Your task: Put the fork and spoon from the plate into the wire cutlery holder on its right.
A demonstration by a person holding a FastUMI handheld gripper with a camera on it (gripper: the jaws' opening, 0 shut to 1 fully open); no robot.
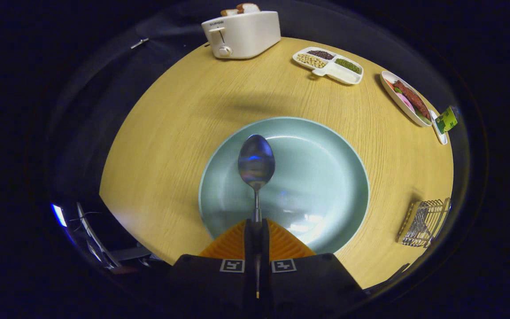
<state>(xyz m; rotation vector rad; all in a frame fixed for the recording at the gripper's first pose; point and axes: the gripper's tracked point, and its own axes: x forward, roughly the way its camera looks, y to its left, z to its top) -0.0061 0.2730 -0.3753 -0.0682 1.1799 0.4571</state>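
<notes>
My gripper (pixel 256 226) is shut on the handle of a metal spoon (pixel 256 163). The spoon sticks straight out ahead of the fingers, its bowl hanging over a pale green plate (pixel 326 146) on the round wooden table (pixel 166 133). Nothing lies on the visible part of the plate. The wire cutlery holder (pixel 424 222) stands to the right of the plate, near the table's edge. Something thin lies among its wires, too small to tell what it is.
A white toaster (pixel 241 34) with bread in it stands at the far side of the table. To the far right are a divided white dish of beans (pixel 329 64) and an oval dish of food (pixel 407 103) with a small green packet (pixel 446 119) beside it.
</notes>
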